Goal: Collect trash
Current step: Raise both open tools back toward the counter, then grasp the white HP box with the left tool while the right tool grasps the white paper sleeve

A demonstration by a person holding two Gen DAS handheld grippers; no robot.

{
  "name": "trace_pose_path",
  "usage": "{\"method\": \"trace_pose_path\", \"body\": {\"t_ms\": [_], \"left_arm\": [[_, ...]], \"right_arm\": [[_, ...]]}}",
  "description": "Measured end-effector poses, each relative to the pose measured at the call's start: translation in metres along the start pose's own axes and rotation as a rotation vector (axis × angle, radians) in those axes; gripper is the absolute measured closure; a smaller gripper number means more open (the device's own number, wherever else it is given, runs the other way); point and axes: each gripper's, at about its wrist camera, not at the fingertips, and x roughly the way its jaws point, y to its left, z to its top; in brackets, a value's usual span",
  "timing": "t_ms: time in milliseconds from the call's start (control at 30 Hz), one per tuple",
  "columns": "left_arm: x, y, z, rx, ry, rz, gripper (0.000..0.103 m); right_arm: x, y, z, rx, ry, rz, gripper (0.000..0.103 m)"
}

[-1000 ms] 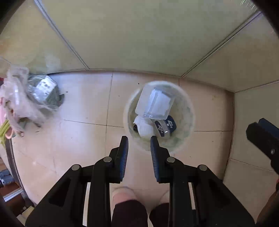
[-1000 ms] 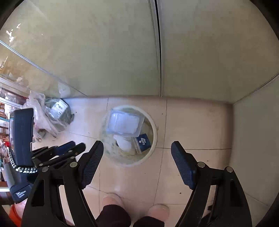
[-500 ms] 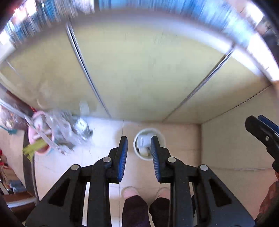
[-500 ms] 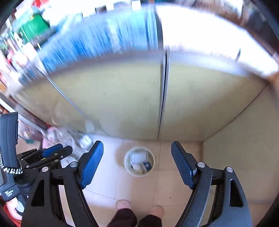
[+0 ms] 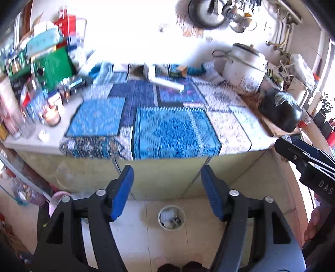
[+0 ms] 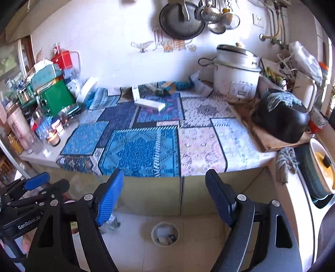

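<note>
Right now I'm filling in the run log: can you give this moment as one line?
left tool open, empty | right tool open, empty | round white trash bin on floor, holds trash | long white box on patterned blue counter mat

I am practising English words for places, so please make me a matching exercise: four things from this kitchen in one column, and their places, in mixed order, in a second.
Things:
1. trash bin
2. rice cooker
3. black pan
4. long white box

Places:
A. hanging on the wall
B. lying on the blue mats
C. on the floor by the cabinet
D. at the back right of the counter

Pairs: 1-C, 2-D, 3-A, 4-B
</note>
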Motion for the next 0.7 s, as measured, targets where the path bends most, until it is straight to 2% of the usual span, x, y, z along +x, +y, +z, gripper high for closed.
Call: {"method": "trace_pose_path", "body": {"t_ms": [67,167,300,467,567,700], "left_arm": [[-0.009,-0.001,0.013,0.006,-0.041,0.002,0.030],[-0.014,0.002,0.030,-0.023,-0.076,-0.018,0.020],[-0.007,0.004,0.055,-0.056,-0.098,-0.021,0.019],[0.016,0.003,0.089,-0.074,-0.128,0.020,0.019],[0.032,0.000,0.116,-0.096,-0.151,0.059,0.019],[0.057,-0.005,0.156,-0.144,-0.159,0.062,0.019]], "right_arm": [[-0.003,0.006,0.016,-0.006,-0.021,-0.033,0.026],[-0.002,0.003,0.033,-0.001,-0.041,-0.049,0.026],[0.000,-0.003,0.052,-0.001,-0.066,-0.026,0.026],[0.025,-0.010,0.075,-0.066,-0.098,-0.044,0.026],[0.048,-0.020,0.097,-0.082,-0.094,-0.008,0.026],[0.076,-0.034,0.133,-0.109,-0.085,0.043,0.026]]}}
